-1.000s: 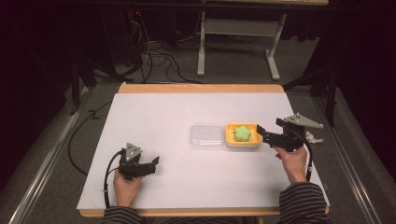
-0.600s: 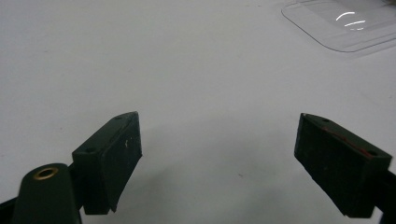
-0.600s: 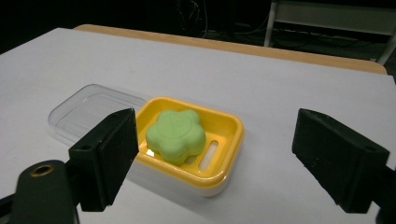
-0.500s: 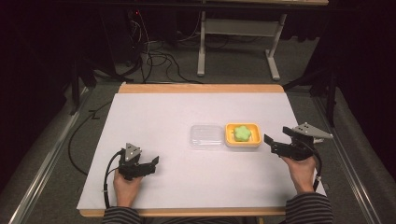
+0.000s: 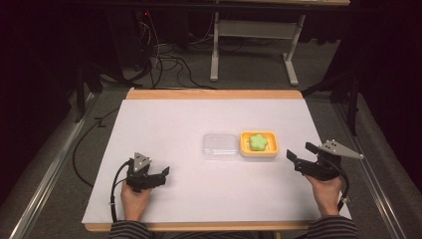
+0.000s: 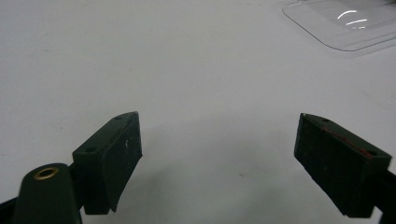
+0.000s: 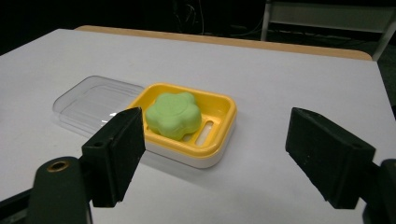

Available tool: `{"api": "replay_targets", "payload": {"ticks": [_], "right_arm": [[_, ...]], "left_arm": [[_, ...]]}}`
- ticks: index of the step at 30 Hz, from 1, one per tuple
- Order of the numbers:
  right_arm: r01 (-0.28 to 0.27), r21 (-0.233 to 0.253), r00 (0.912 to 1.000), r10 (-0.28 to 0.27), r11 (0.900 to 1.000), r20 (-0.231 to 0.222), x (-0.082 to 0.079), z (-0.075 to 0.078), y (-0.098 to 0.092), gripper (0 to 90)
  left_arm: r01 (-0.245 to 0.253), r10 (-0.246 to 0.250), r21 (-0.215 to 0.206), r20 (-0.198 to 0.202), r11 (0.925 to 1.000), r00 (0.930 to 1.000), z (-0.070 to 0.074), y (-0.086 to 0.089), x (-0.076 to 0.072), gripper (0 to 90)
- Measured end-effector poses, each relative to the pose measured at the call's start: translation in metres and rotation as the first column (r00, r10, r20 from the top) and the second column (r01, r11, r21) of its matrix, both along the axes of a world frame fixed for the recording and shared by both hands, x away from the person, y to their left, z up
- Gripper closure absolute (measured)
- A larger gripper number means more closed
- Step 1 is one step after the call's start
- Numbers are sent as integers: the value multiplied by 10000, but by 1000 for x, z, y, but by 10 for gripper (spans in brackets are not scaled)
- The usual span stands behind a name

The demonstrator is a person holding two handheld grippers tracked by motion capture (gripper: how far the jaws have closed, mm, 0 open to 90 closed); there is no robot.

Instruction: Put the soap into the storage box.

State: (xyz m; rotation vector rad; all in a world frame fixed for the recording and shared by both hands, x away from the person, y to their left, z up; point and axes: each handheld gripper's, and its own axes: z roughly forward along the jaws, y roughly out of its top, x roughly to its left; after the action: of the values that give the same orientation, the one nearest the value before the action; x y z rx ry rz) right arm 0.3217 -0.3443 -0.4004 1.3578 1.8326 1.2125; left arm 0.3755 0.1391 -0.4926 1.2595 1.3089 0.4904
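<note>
A: Two grippers sit low in the high view. The left gripper [image 5: 160, 175] rests on the bench [image 5: 164, 124] at lower left, jaws apart and empty. The right gripper [image 5: 297, 159] hangs at lower right, jaws spread, pointing toward the yellow soap dish [image 5: 259, 152] just right of centre.

B: And the soap?

A: The green soap [image 5: 258, 142] lies inside the dish. The clear lid [image 5: 220, 145] lies flat, touching the dish's left side.

B: The left gripper view?

A: Jaws wide apart over bare bench, with a corner of the lid [image 6: 343, 23] at upper right.

B: The right gripper view?

A: Jaws open, nothing between them. The dish [image 7: 219, 140] sits at centre, the flower-shaped soap [image 7: 173, 114] in it, and the lid [image 7: 91, 105] to its left.

B: How would it handle?

A: I'd judge the soap light, firm and a bit slick, so pinch across its lobed sides. The lid looks thin, stiff plastic and slippery, best taken by a long edge.
</note>
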Motion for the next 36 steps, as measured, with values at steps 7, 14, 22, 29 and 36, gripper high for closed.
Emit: {"api": "replay_targets", "payload": {"ticks": [7, 14, 22, 29, 36], "right_arm": [[-182, -106, 9997, 184, 9998, 141, -10, -4, 6, 222], [-185, -232, 9995, 191, 9996, 258, -21, -10, 14, 264], [-494, -256, 9988, 496, 9985, 45, -25, -19, 24, 287], [-751, -238, 9970, 746, 9969, -194, -23, -24, 35, 297], [-1039, -387, 9941, 1025, 9938, -354, -22, -29, 47, 302]], "left_arm": [[6, -6, 24, -20, 10000, 10000, 0, 0, 0, 159], [-51, 51, 27, -33, 10000, 10000, 0, 0, 0, 158], [-68, 68, 8, 3, 10000, 10000, 0, 0, 0, 158], [-53, 53, -6, 8, 10000, 10000, 0, 0, 0, 158], [-65, 65, -13, -12, 10000, 10000, 0, 1, 0, 158]]}}
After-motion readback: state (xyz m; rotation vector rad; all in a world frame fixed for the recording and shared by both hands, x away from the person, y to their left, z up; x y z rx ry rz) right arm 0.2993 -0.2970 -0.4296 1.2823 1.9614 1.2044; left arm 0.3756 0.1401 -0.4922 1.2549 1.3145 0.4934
